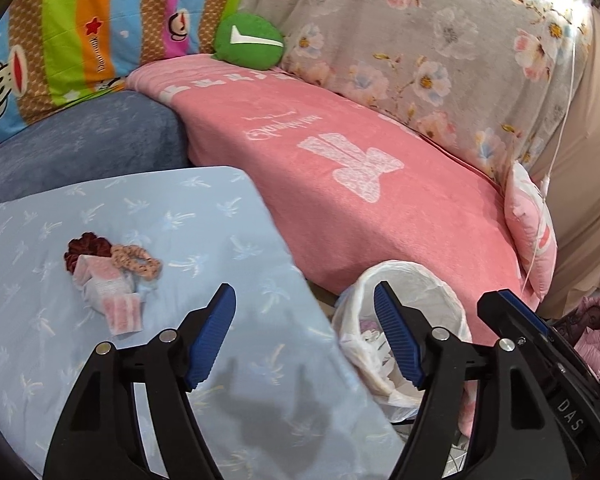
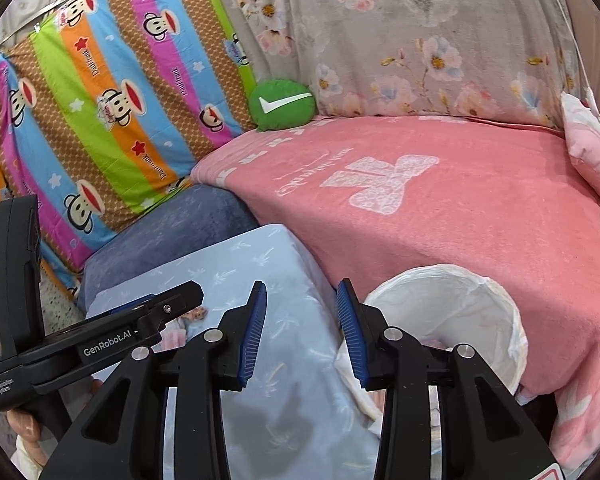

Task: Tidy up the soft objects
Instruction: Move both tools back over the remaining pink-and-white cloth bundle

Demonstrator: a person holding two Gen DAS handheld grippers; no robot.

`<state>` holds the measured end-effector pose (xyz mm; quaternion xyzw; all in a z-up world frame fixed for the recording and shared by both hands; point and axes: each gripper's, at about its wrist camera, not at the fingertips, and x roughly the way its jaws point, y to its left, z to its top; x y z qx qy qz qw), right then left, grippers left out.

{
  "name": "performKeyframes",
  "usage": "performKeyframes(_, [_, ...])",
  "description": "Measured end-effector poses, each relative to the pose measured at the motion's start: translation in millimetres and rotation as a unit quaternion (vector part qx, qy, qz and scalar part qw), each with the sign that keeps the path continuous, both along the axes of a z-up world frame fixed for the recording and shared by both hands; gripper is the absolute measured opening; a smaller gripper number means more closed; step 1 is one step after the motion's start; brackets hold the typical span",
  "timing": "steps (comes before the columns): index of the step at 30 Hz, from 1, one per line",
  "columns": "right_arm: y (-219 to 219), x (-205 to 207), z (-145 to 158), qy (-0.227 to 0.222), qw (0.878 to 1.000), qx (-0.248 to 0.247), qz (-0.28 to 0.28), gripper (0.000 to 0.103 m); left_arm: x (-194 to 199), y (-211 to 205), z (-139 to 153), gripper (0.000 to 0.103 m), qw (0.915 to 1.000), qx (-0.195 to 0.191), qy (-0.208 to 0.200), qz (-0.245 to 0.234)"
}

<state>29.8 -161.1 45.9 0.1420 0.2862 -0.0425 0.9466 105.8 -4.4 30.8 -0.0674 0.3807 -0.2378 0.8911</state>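
On the pale blue cushion [image 1: 100, 320] lie two scrunchies, a dark red scrunchie [image 1: 85, 245] and a tan scrunchie [image 1: 136, 261], touching a heap of pink-and-white cloths [image 1: 110, 296] too jumbled to count. The white lined basket [image 1: 412, 280] is partly hidden; its contents are unclear. The left gripper [image 1: 304, 336] and right gripper [image 2: 302, 334] hang empty, jaws spread apart.
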Motion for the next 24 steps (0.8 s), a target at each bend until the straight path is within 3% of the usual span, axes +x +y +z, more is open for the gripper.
performKeyframes(7, [39,17,-8,0.011,0.999,-0.002,0.034,0.041,6,43,-10,0.072,0.9991,-0.001,0.011,0.040])
performKeyframes(11, [66,29,-16,0.022,0.998,-0.004,0.058,0.042,9,73,-18,0.083,0.9973,0.003,0.015,0.072])
performKeyframes(21, [142,70,-48,0.057,0.991,-0.014,0.123,0.042,19,142,-42,0.083,0.9898,0.021,0.033,0.137])
performKeyframes(24, [166,84,-62,0.067,0.987,-0.016,0.142,0.047,23,158,-52,0.083,0.9868,0.030,0.040,0.154])
